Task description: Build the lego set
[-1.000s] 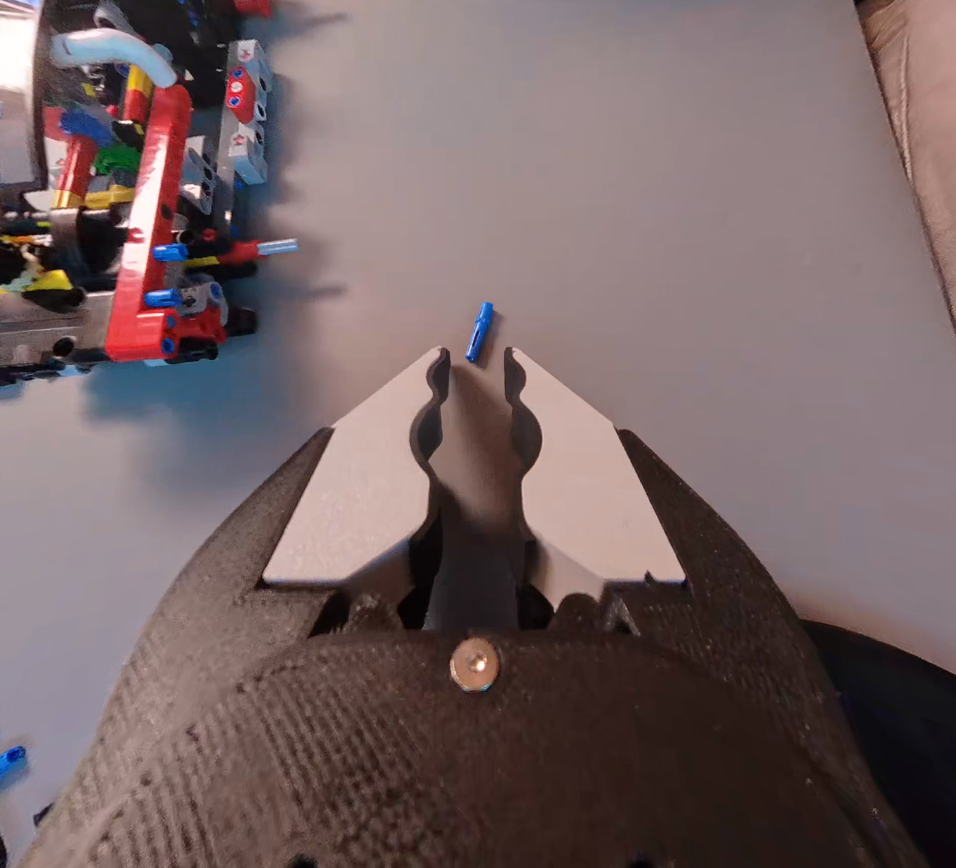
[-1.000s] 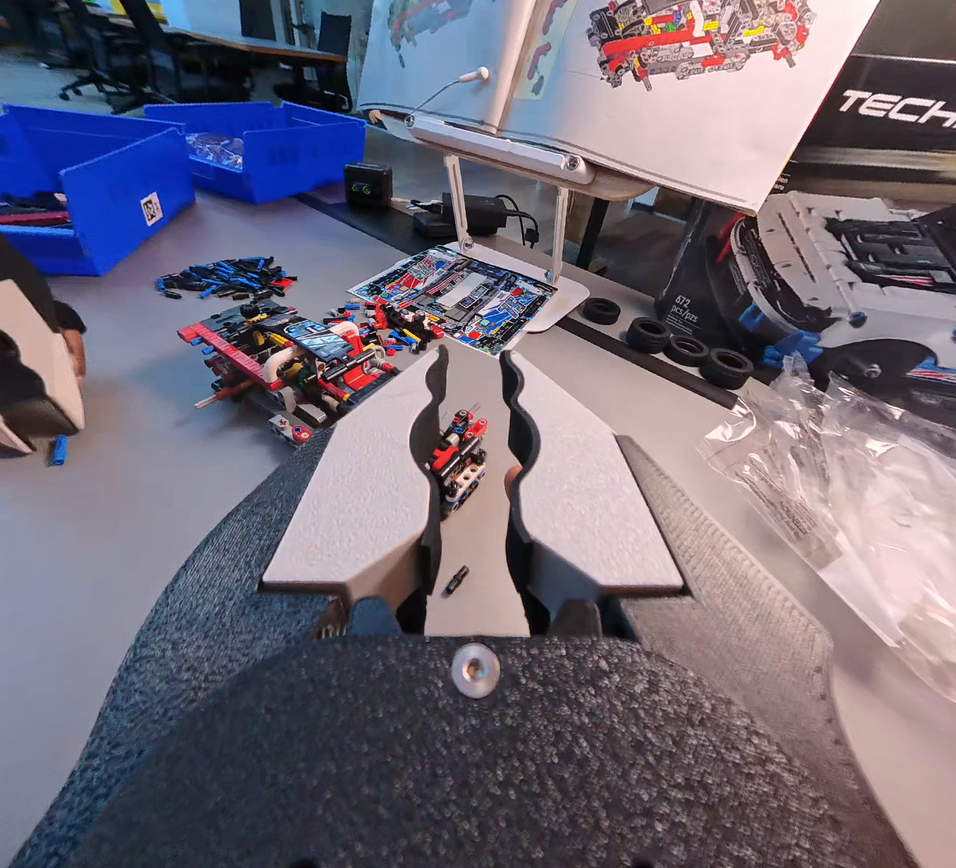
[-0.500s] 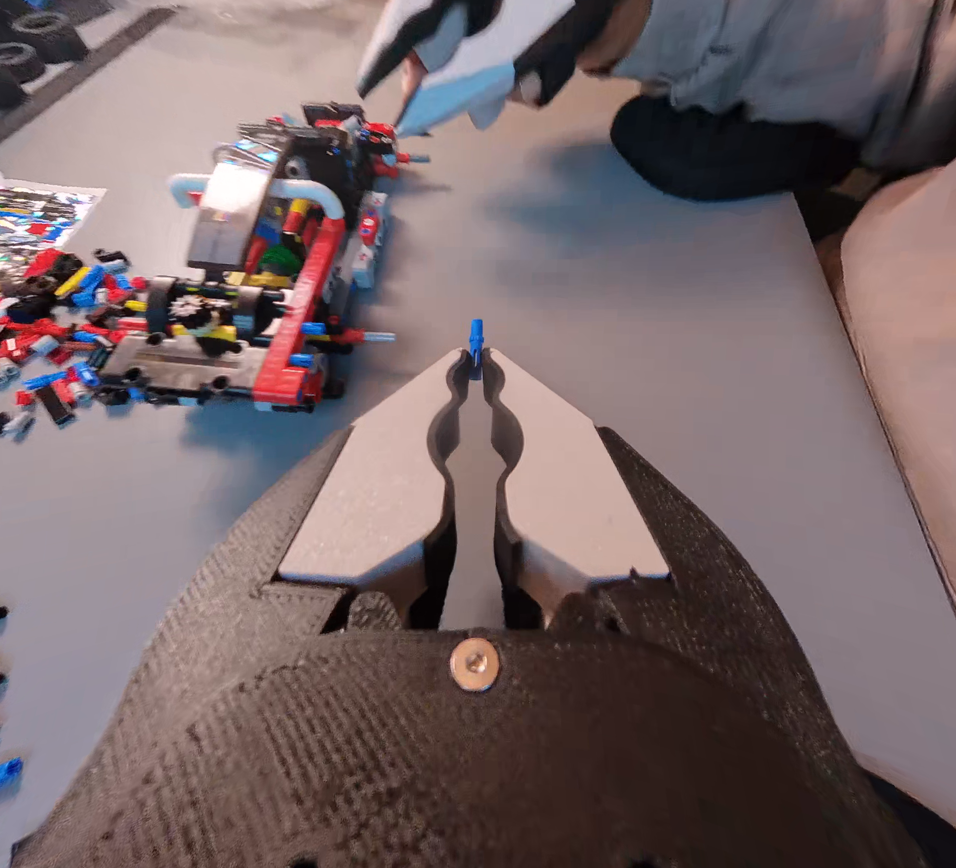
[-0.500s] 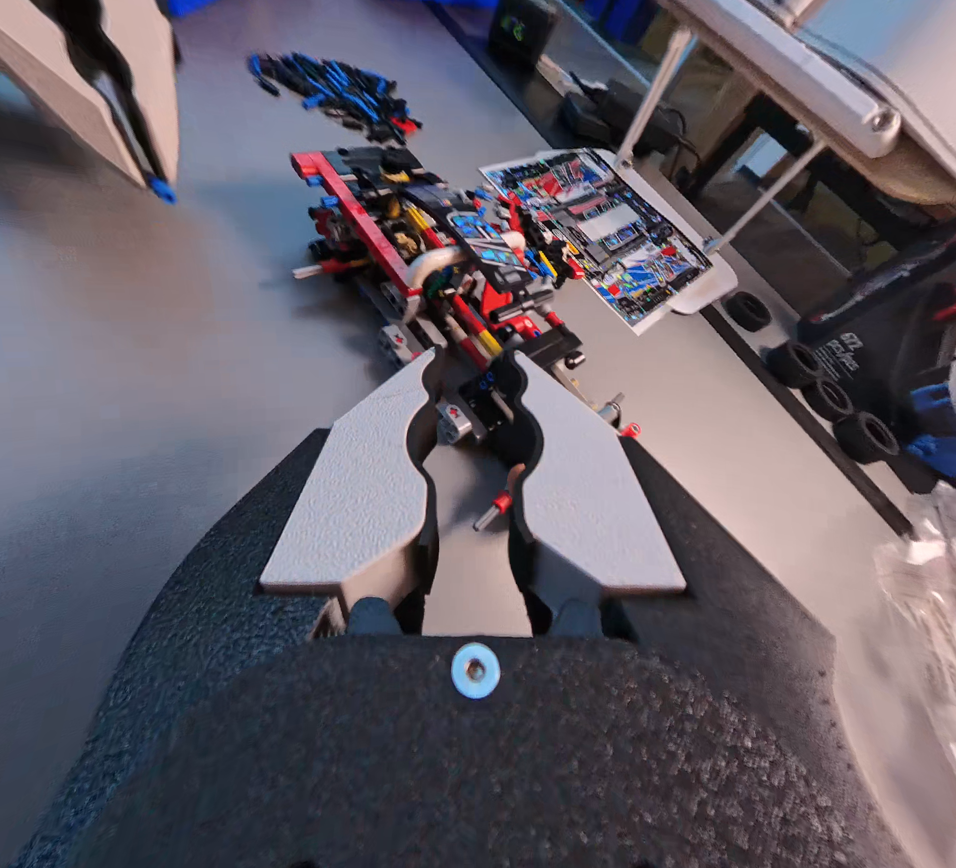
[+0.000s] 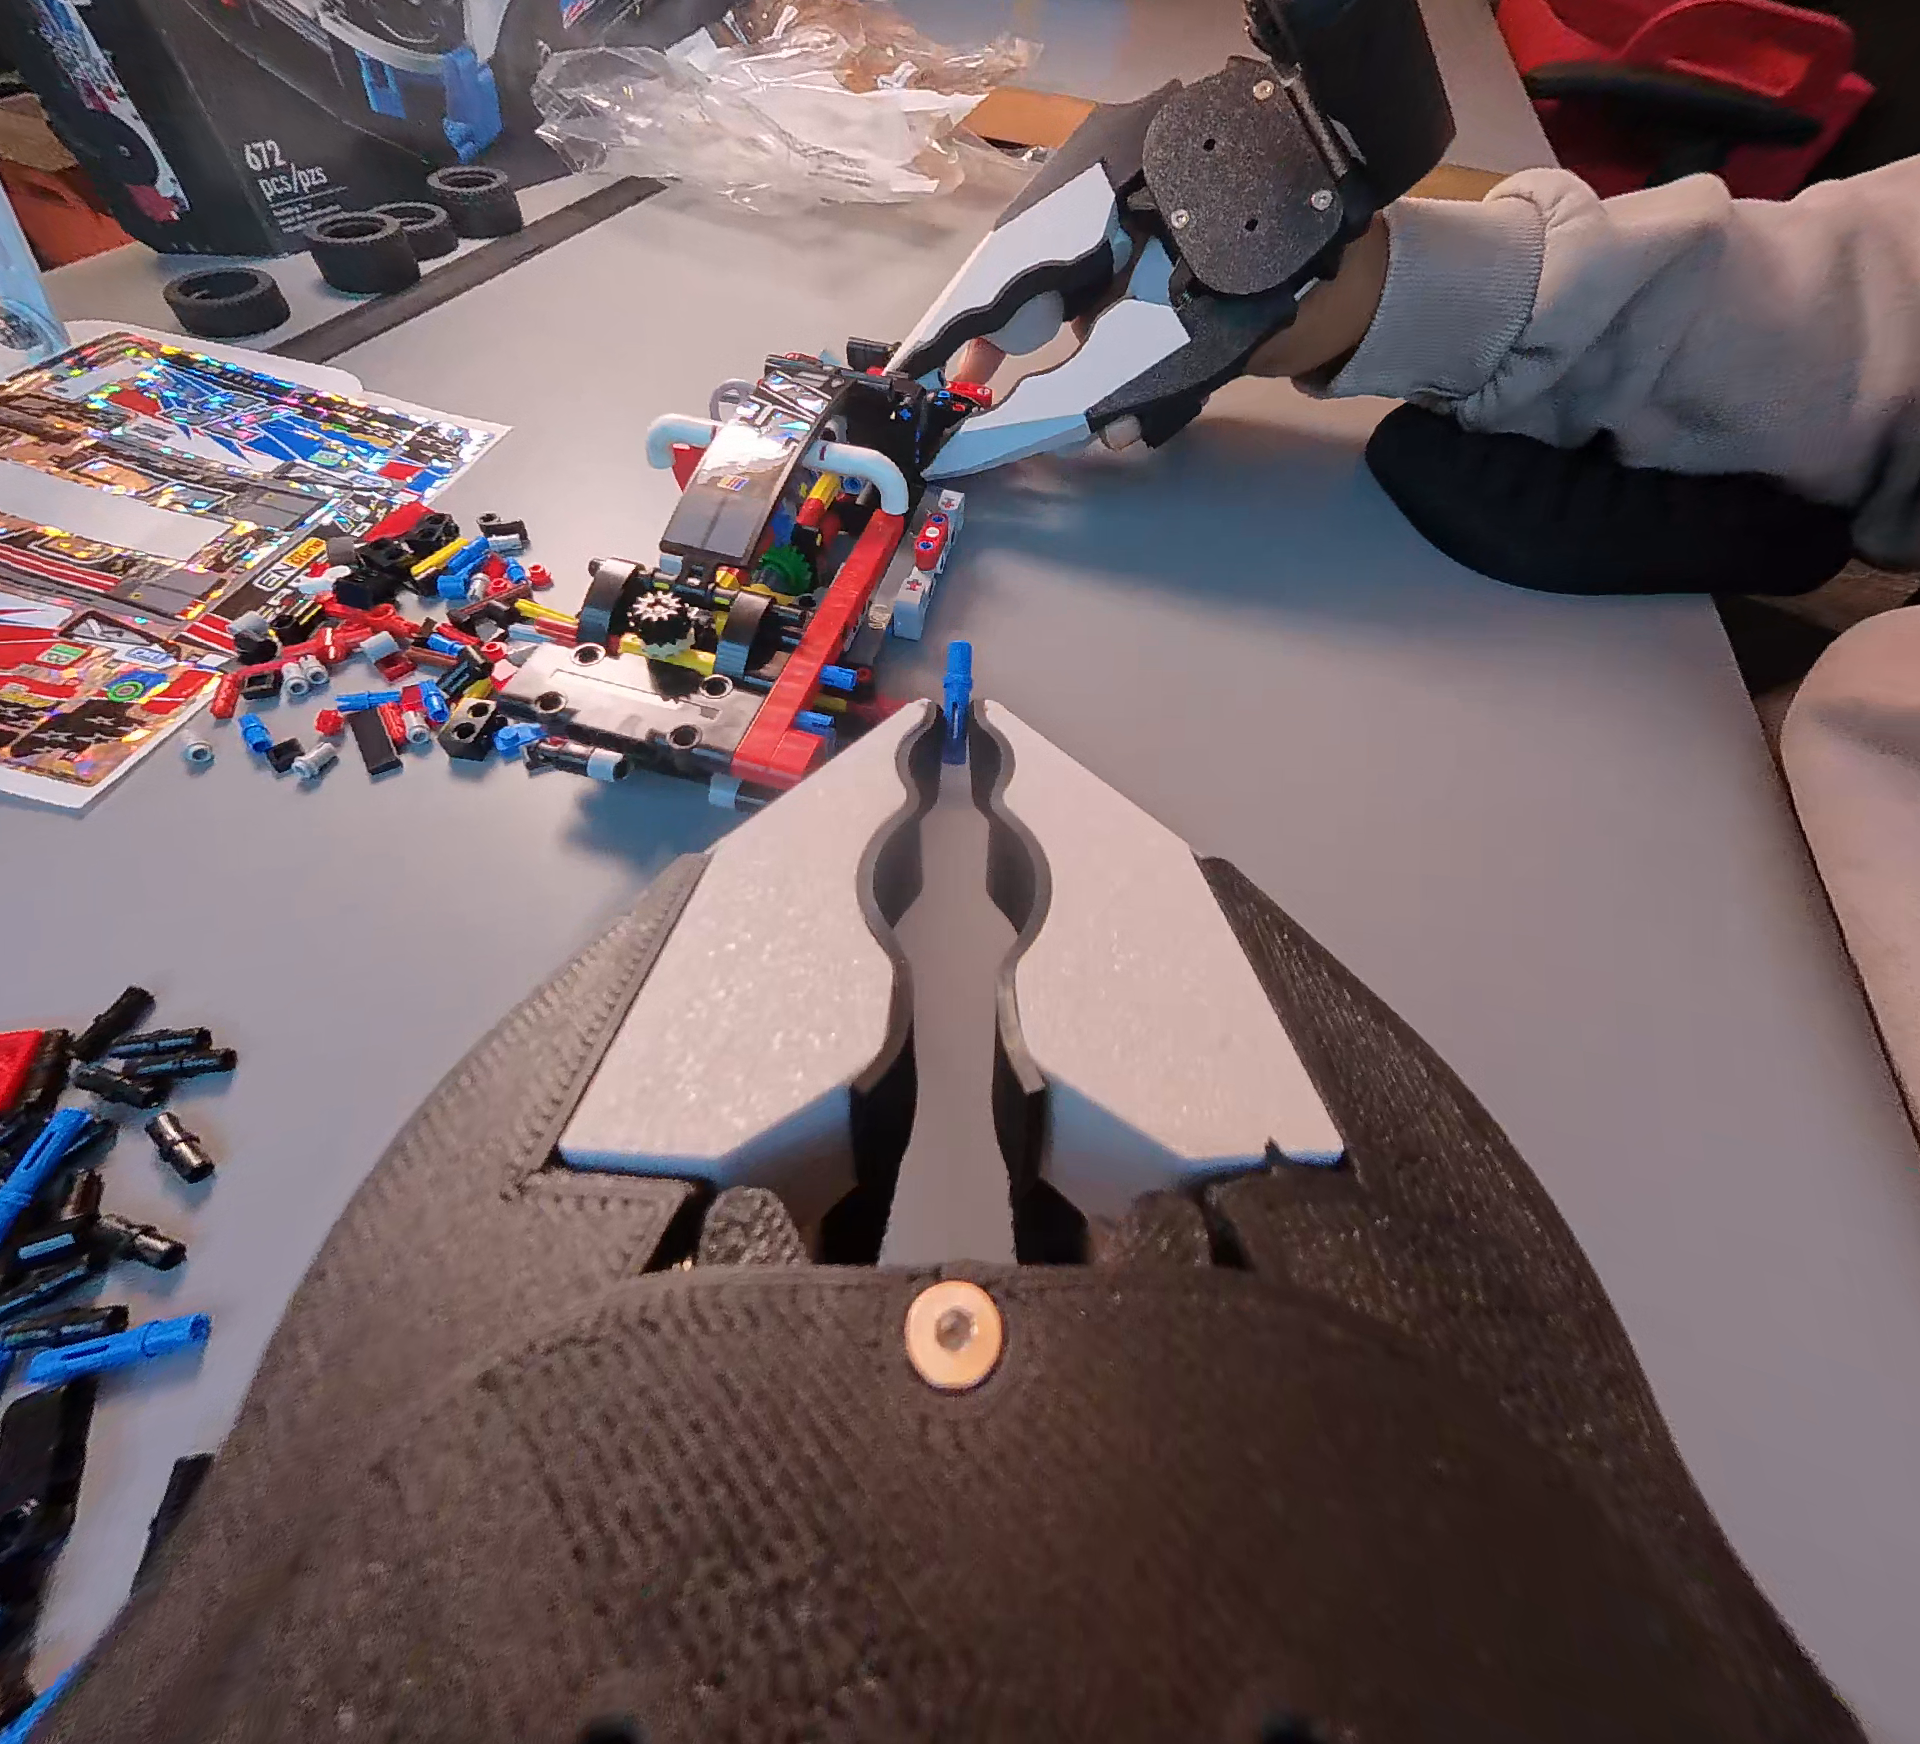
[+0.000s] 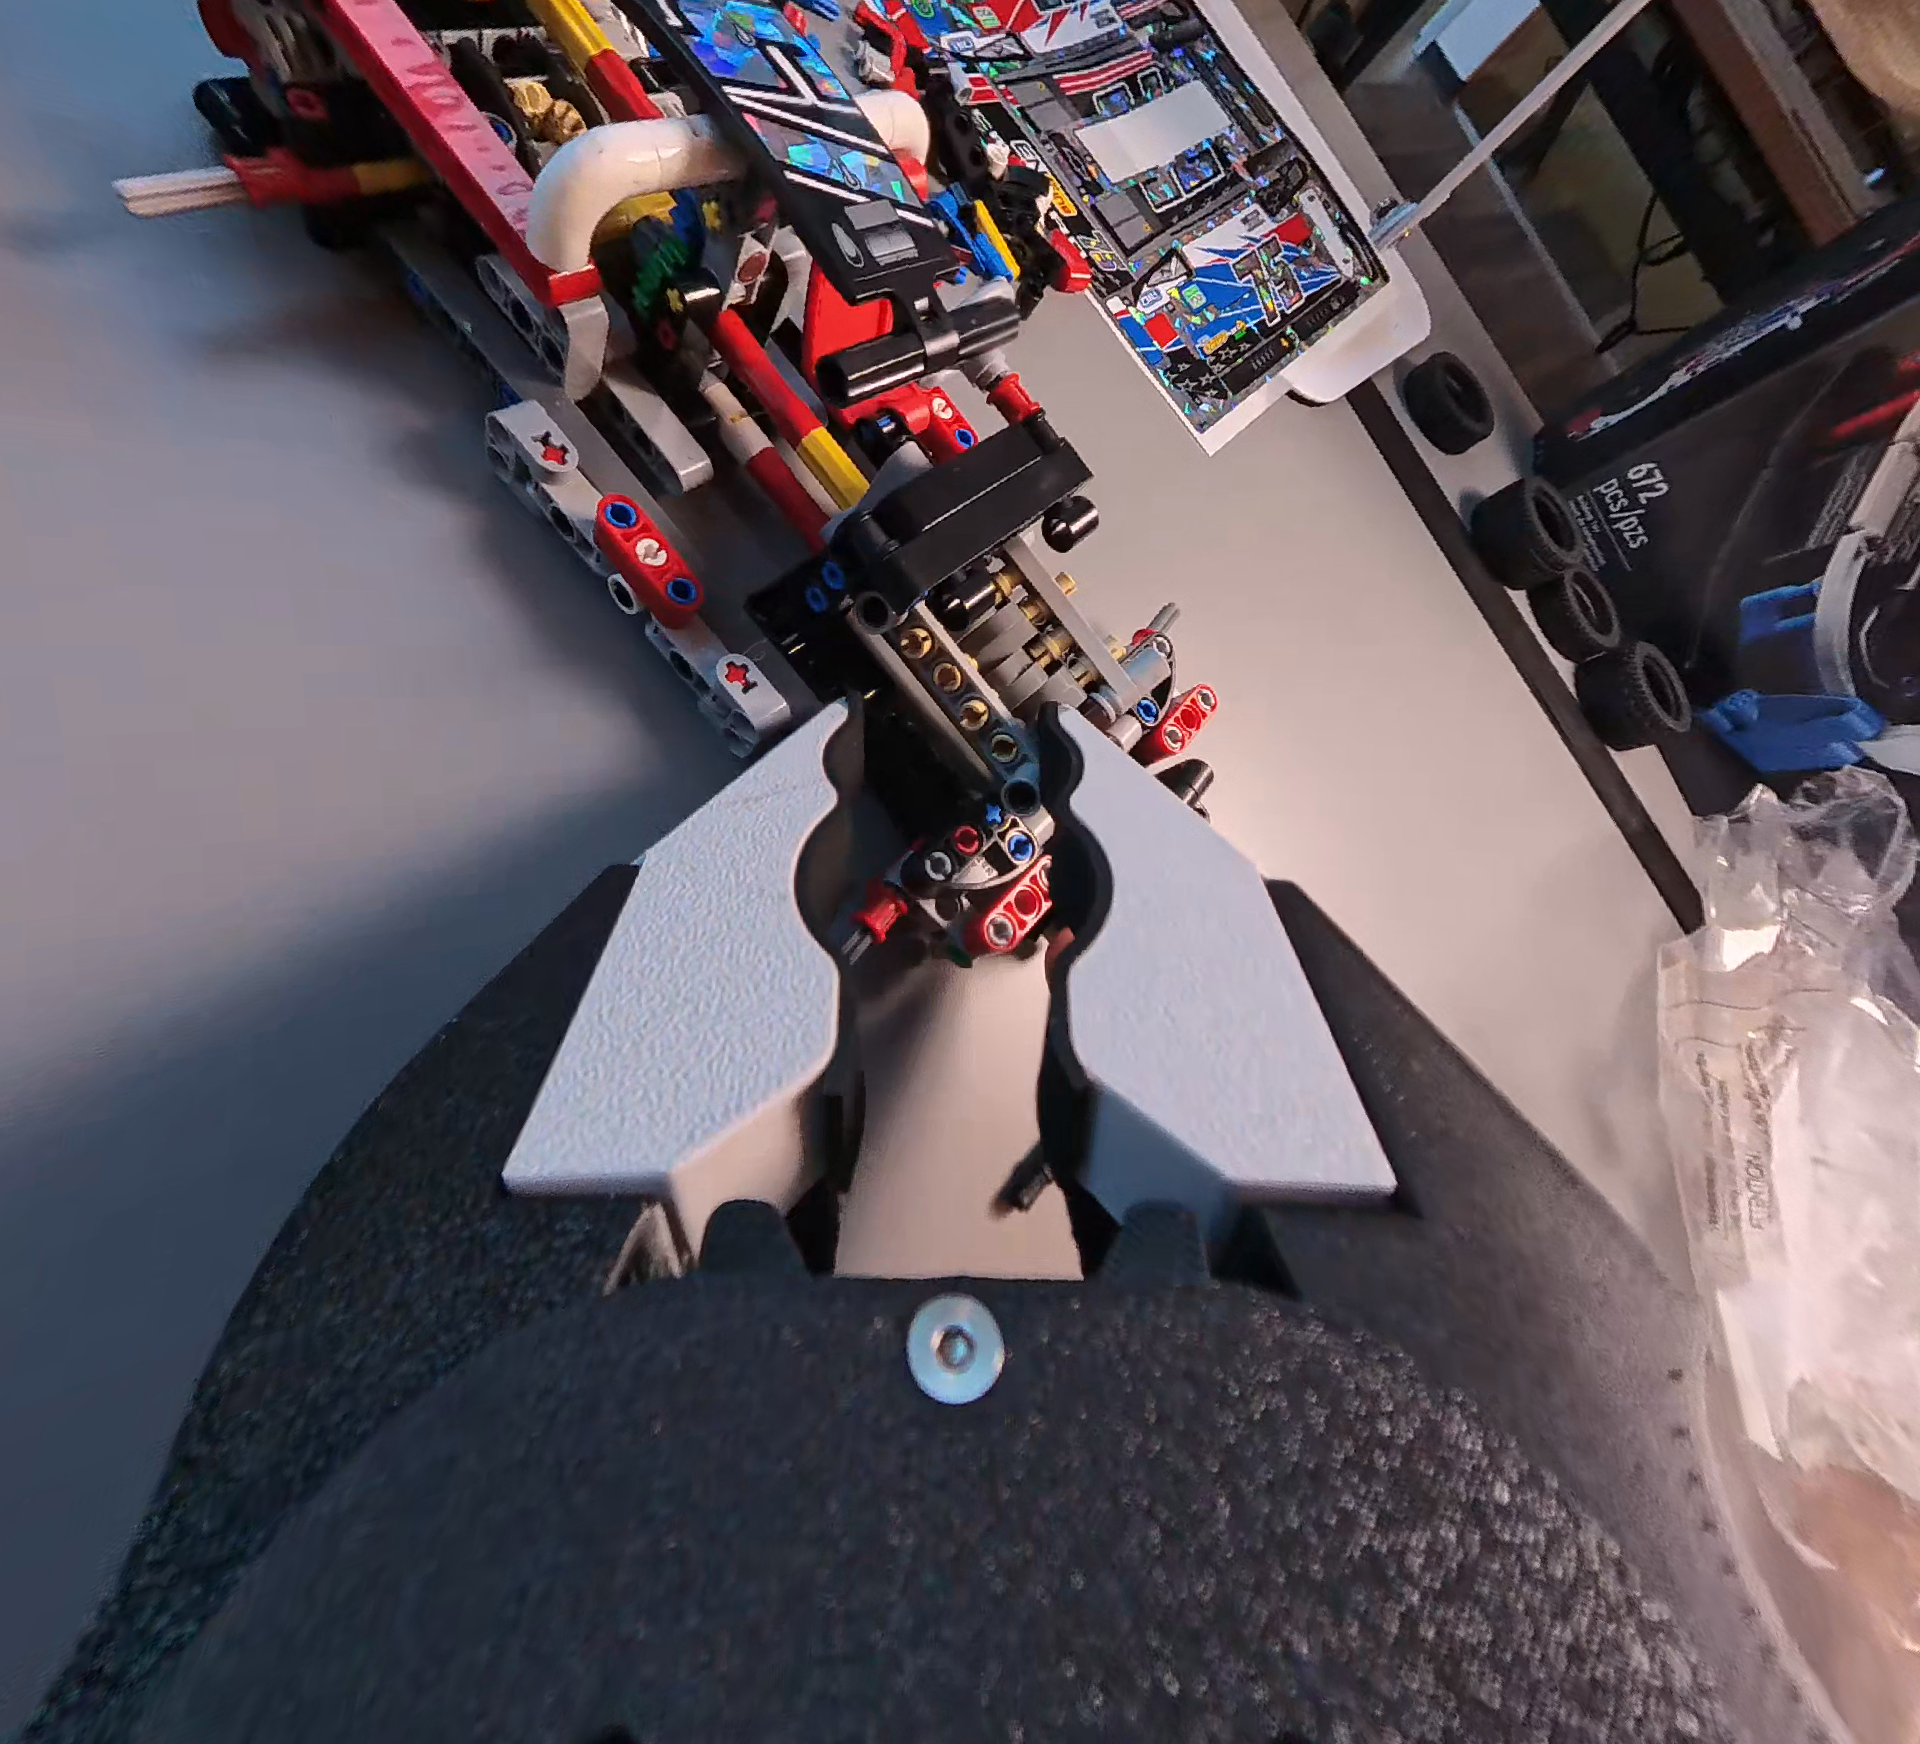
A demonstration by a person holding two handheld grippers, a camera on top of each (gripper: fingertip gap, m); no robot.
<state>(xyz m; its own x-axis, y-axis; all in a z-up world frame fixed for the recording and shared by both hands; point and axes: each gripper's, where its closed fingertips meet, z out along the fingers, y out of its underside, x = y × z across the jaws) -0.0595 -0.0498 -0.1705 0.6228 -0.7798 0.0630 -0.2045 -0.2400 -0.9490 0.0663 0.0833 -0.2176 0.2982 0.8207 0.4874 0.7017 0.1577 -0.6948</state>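
- A second ago our left gripper [image 5: 956, 720] was spread above the blue pin [image 5: 957, 688], which lay loose on the grey table [image 5: 1351, 811]. Now the fingertips pinch that pin, holding it upright off the table, just beside the near corner of the lego car chassis [image 5: 769, 593].
- Our right gripper [image 6: 951, 738] pointed at a small red and black sub-assembly a second ago. Now its spread fingers straddle the far end of the chassis [image 6: 935, 655]; we cannot tell whether they press on it.
- From the left wrist view, the right gripper [image 5: 935, 416] meets the chassis at its far end, a grey sleeve [image 5: 1662, 312] behind it.
- Loose pieces [image 5: 395, 634] lie scattered between the chassis and the shiny sticker sheet [image 5: 156, 489]. A second heap of black and blue pins [image 5: 94, 1175] sits at the left edge.
- The set's box [image 5: 312, 11] stands at the back with printed writing and a white car pictured. Four black tyres [image 5: 364, 240] rest before it, crumpled clear bags [image 5: 769, 105] alongside.
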